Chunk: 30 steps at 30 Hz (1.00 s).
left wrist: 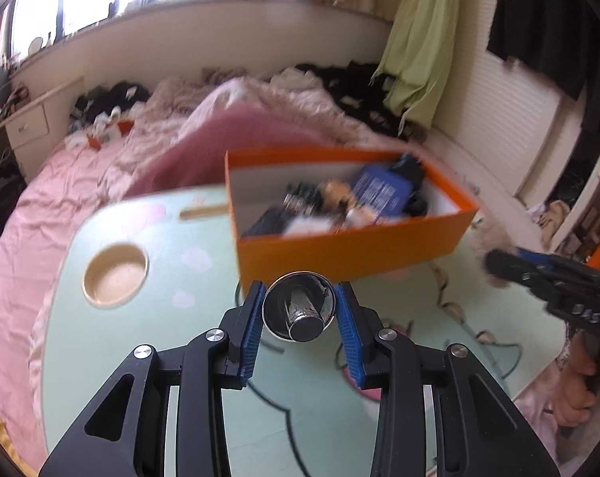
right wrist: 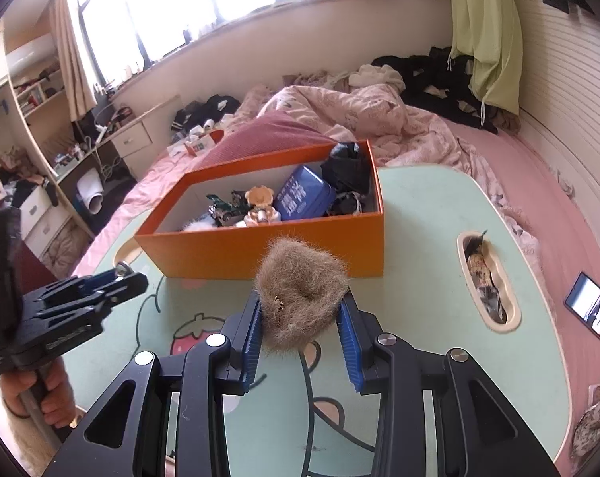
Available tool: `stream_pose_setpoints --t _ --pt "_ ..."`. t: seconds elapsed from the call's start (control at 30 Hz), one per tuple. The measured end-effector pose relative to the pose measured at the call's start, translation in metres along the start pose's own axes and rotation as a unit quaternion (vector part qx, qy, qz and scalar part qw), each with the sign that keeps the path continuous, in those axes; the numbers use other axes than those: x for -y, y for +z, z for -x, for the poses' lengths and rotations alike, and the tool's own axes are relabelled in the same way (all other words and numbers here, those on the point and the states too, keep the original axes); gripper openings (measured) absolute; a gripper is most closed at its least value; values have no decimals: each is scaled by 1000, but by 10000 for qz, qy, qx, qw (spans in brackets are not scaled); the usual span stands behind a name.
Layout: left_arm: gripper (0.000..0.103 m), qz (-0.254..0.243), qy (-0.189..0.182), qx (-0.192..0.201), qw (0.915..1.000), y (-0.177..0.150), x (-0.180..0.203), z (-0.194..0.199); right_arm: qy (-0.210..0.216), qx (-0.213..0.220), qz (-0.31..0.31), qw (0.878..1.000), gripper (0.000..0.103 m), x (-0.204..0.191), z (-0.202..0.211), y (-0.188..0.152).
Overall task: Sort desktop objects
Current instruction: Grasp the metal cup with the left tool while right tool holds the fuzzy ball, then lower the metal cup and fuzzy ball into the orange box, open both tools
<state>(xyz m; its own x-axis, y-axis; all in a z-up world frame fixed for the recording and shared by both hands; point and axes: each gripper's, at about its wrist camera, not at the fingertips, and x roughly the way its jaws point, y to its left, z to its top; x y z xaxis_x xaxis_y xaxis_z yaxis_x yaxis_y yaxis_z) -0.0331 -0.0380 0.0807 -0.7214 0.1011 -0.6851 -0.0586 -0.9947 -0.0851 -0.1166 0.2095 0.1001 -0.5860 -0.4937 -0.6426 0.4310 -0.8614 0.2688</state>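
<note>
Two tools, both loaded: left tool (left wrist: 298, 307) clenched on a shiny metal funnel-shaped piece (left wrist: 298, 312), right tool (right wrist: 301, 310) clenched on a furry brown scrunchie (right wrist: 301, 296), both above the mint-green surface (right wrist: 419, 238). Just beyond them sits the open orange box (right wrist: 284, 250), holding a blue tin (right wrist: 303, 198), a small figurine (right wrist: 260, 204) and dark cloth (right wrist: 347, 171). Bed with pink bedding (right wrist: 379, 115) lies further off.

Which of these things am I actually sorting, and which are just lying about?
In the job:
- shiny metal cup, held by left gripper
- brown fuzzy ball, held by right gripper
- orange box

Lying about:
- phone
- pink quilt
- green cloth
</note>
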Motion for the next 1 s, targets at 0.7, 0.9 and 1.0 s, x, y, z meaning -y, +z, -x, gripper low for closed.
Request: stream_pose_setpoints --t 0.7,0.9,1.0 --pt "71 621 -222 -509 9965 58 -10 -81 -562 -293 219 9978 66 -4 -83 80" --pt "76 521 -189 -107 9984 54 -6 -51 -518 -64 236 9984 69 -5 -62 79" --pt "76 362 -202 26 9991 48 4 -33 -458 16 288 9985 70 -10 -49 71"
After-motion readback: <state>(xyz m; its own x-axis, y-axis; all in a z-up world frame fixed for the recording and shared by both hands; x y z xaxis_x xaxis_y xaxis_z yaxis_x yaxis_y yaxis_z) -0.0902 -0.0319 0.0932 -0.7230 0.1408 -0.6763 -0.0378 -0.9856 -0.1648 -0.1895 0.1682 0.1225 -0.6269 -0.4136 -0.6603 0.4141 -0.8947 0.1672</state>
